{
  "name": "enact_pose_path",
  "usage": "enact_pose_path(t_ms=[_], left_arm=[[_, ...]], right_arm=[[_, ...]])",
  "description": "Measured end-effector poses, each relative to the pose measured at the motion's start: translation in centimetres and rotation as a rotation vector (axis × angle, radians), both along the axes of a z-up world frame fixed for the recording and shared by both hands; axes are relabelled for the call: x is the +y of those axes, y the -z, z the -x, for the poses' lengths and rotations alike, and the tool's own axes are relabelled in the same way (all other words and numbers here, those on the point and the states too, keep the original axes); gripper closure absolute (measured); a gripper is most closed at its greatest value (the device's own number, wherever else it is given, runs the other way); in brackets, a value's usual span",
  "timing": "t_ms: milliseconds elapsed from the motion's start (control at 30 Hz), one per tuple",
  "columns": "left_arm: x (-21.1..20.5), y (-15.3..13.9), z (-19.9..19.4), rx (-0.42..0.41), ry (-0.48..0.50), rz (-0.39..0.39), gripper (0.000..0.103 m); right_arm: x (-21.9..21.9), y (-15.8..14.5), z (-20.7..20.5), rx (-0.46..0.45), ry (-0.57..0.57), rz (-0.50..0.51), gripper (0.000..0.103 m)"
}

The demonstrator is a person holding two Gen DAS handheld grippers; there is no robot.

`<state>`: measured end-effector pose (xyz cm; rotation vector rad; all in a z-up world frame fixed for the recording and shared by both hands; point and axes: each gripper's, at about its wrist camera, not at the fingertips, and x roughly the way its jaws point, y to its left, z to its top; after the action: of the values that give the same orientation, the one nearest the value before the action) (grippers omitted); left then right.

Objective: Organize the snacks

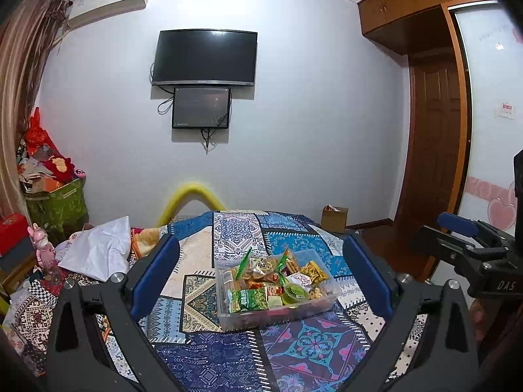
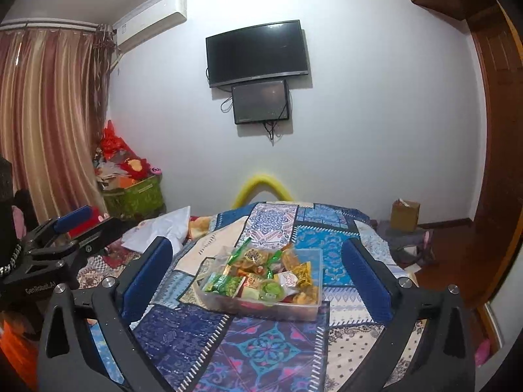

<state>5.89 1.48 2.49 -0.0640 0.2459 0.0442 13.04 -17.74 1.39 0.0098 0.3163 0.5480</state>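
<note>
1. My left gripper (image 1: pixel 261 281) hangs with its fingers spread wide, nothing between the pads — the clear snack box (image 1: pixel 322 308) sits ahead on the patchwork cloth (image 1: pixel 202 359), at about one o'clock from centre in the left wrist view.
2. The box looks full: green packets (image 1: pixel 246 299) at its seven o'clock corner, a green jelly cup (image 1: pixel 294 292) at five o'clock, yellow sticks (image 1: pixel 313 271) at two o'clock.
3. My right gripper (image 2: pixel 258 281) is equally wide apart and empty, the box at twelve o'clock ahead.
4. No stray snacks show on the cloth, though the far edge is hard to read — I'd judge sorting nearly finished, so I should stay clear and avoid nudging the box.
</note>
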Motion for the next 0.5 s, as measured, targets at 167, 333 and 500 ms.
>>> enact_pose_path(t_ms=[167,333,500], left_arm=[[-0.11,0.27,-0.09,0.008,0.002,0.001,0.002],[-0.18,0.43,-0.25,0.015,0.002,0.002,0.002],[-0.33,0.53,-0.27,0.021,0.006,-0.002,0.002]], right_arm=[[-0.12,0.32,0.13,0.002,0.009,0.001,0.000],[-0.36,0.39,0.53,0.004,0.007,-0.001,0.000],[-0.41,0.35,0.70,0.007,0.004,-0.003,0.000]])
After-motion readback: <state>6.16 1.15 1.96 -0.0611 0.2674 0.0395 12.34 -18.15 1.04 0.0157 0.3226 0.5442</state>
